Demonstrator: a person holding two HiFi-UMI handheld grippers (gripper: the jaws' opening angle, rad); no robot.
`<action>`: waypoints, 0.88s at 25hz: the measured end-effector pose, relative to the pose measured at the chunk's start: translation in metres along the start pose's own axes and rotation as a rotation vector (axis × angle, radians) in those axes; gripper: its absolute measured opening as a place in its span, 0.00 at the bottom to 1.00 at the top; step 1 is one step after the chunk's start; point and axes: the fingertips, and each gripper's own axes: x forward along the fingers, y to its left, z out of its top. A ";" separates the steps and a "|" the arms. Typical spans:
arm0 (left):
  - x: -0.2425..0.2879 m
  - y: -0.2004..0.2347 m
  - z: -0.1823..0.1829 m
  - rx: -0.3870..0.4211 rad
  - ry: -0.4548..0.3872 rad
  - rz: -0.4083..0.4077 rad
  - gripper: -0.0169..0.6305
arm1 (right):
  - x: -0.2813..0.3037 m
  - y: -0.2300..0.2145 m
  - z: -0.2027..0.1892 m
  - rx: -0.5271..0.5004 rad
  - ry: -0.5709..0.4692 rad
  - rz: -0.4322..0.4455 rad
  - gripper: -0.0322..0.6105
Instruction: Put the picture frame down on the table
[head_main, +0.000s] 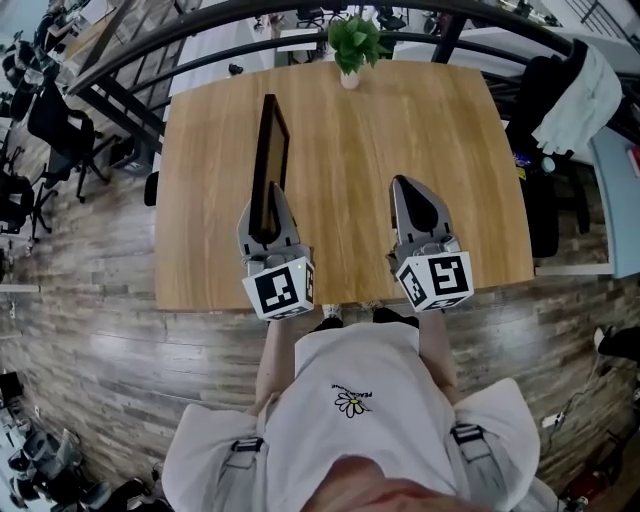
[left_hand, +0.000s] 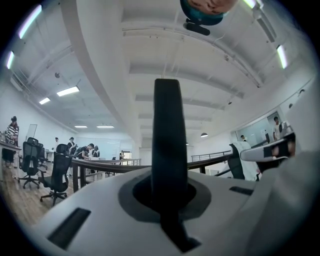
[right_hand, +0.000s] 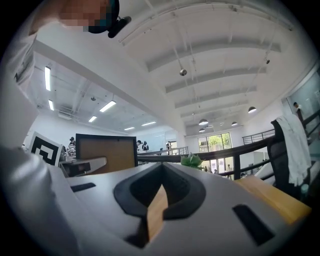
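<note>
At the left of the head view, the frame (head_main: 270, 150) stands on edge, upright, over the table (head_main: 345, 210). Its near end is clamped in the left gripper (head_main: 268, 215). Right of centre, the right gripper (head_main: 404, 188) has its jaws together and empty. A plant (head_main: 352, 42) sits at top centre.

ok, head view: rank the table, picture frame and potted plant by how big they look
1. Table, largest by far.
2-3. Picture frame and potted plant: too close to rank. The frame is longer but shows nearly edge-on as a thin strip. The plant is shorter and wider, covering about the same area.
</note>
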 end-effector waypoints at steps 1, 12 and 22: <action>0.002 -0.003 0.000 0.003 0.001 0.006 0.06 | 0.000 -0.003 0.002 -0.001 -0.002 0.007 0.06; 0.009 -0.020 0.014 0.013 -0.017 0.053 0.06 | 0.001 -0.020 0.014 0.032 -0.022 0.069 0.06; 0.008 -0.020 0.013 0.051 0.016 0.078 0.06 | 0.006 -0.021 0.014 0.050 -0.016 0.095 0.06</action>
